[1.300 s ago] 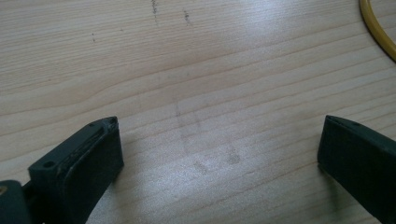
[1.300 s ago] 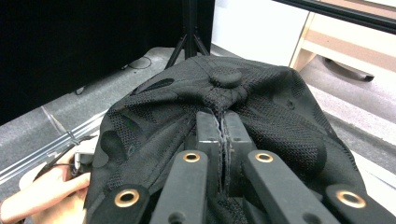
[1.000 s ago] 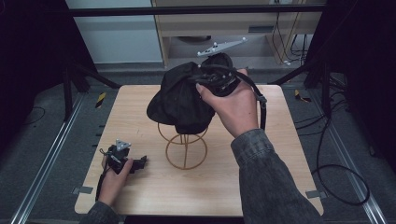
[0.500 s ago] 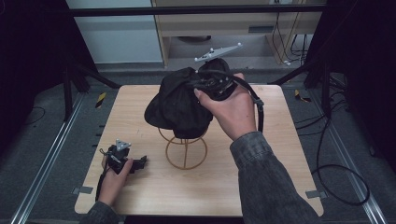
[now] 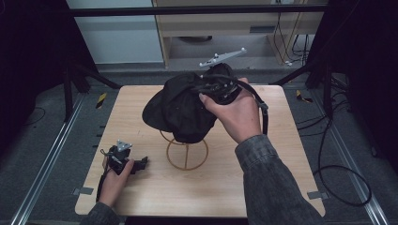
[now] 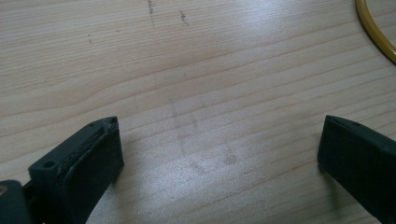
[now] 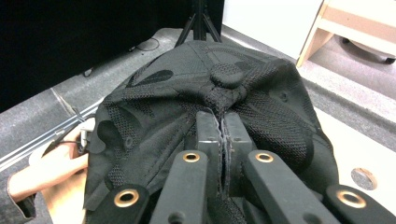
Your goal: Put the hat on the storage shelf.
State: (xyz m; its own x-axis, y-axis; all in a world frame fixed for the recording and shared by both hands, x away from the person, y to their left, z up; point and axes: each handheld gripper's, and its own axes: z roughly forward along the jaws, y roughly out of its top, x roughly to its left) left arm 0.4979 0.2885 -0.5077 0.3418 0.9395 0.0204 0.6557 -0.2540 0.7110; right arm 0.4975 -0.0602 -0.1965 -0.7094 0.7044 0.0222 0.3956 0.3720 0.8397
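Wooden table [image 5: 281, 187] among dark rails, a shelf beyond.
Right gripper [image 7: 222, 133] pinches the cap [image 5: 180, 108] above the wire stand [image 5: 187, 152]; left gripper [image 6: 219, 149] rests near-left, jaws released.

Camera layout: one fixed overhead, two riding on the grippers.

High view: above the person's side, facing forward and down, far enough to take in the whole pale wooden table [image 5: 281, 187]. Left gripper view: close over that tabletop [image 6: 196, 84], looking along its own jaws, sharing the gold wire ring stand [image 5: 187, 154] [image 6: 373, 30]. Right gripper view: very near, sharing the black mesh fabric cap [image 5: 180, 105] [image 7: 154, 121] and the resting hand [image 5: 115, 178] [image 7: 46, 172].
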